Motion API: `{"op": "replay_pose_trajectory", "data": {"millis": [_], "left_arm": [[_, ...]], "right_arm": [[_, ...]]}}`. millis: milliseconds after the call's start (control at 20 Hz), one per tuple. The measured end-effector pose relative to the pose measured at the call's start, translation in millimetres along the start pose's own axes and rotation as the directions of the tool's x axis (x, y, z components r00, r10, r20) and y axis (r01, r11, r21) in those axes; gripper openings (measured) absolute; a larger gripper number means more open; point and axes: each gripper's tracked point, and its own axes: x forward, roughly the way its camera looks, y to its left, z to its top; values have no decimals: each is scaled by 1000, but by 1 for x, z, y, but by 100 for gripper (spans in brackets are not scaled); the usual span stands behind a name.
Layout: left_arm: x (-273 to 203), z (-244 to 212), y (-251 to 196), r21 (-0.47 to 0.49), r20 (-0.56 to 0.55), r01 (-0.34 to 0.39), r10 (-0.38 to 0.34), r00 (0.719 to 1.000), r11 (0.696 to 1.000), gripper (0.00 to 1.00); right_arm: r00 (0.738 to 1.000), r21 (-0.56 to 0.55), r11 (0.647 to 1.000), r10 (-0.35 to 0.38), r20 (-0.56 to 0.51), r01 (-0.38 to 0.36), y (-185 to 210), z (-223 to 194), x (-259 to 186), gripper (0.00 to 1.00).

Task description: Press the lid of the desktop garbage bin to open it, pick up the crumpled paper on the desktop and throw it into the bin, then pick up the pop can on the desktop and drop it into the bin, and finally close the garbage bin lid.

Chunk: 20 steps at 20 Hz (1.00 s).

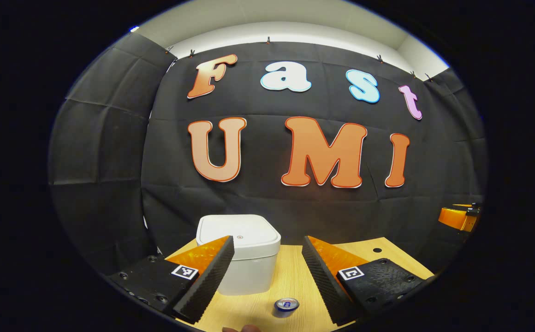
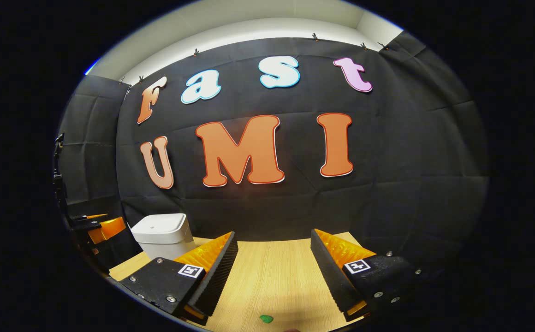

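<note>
In the left gripper view, the left tool's [image 1: 267, 258] near finger covers the bin's [image 1: 244, 258] lower left front corner, so that part of its wall is hidden. The pop can [image 1: 287, 305] stands so low in the view that little but its top shows; its side and label cannot be made out. A pale sliver [image 1: 242, 328] at the bottom edge is cut off and too little shows to tell what it is. At the far right, an orange part [image 1: 456, 217] is cut by the edge.

In the right gripper view, the bin's [image 2: 163, 233] base sits behind the right tool's [image 2: 274, 256] finger. A small green thing [image 2: 266, 318] on the surface [image 2: 272, 281] is too small to identify. An orange part [image 2: 104, 229] at the left edge is partly cut off and dark.
</note>
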Motion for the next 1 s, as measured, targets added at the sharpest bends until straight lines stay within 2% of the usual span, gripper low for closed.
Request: {"op": "replay_pose_trajectory", "data": {"millis": [100, 150, 200, 250, 300, 350, 400, 650, 850, 900, 1000], "left_arm": [[6, 4, -7, 3, 5, 14, -14, 1000, 1000, 94], [10, 8, -6, 9, 12, 17, -17, 1000, 1000, 94], [15, 9, -7, 14, 15, 24, -24, 1000, 1000, 94], [19, 10, -8, 17, 13, 37, -37, 999, 999, 94], [25, 10, -9, 23, 2, 49, -49, 999, 999, 94], [27, 11, -8, 30, -3, 60, -60, 998, 998, 94], [31, 15, -3, 37, 5, 64, -64, 998, 997, 95], [46, 19, 23, 59, 22, 42, -44, 999, 997, 95], [53, 24, 32, 67, 22, 48, -50, 999, 997, 94], [54, 23, 34, 71, 19, 51, -52, 998, 996, 94], [56, 26, 37, 76, 18, 54, -56, 998, 996, 94]], "right_arm": [[1000, 14, 1000, 6, -4, -6, -1, 2, 1, 100], [1000, 14, 1000, 9, 2, -9, 0, 5, 1, 95], [1000, 8, 1000, -2, 12, 2, -4, 8, 2, 95], [999, 1, 1000, -22, 25, 22, -8, 11, 3, 95], [998, -2, 999, -45, 36, 45, -11, 13, 5, 100], [998, 2, 999, -54, 42, 54, -10, 14, 7, 95], [998, 7, 999, -52, 43, 52, -5, 15, 9, 100], [995, -3, 996, -89, 54, 89, 3, 11, 16, 100], [996, -5, 997, -82, 38, 82, 17, 11, 23, 100], [996, -4, 997, -82, 38, 82, 19, 12, 24, 95], [997, -6, 997, -70, 35, 71, 26, 12, 30, 95]]}}
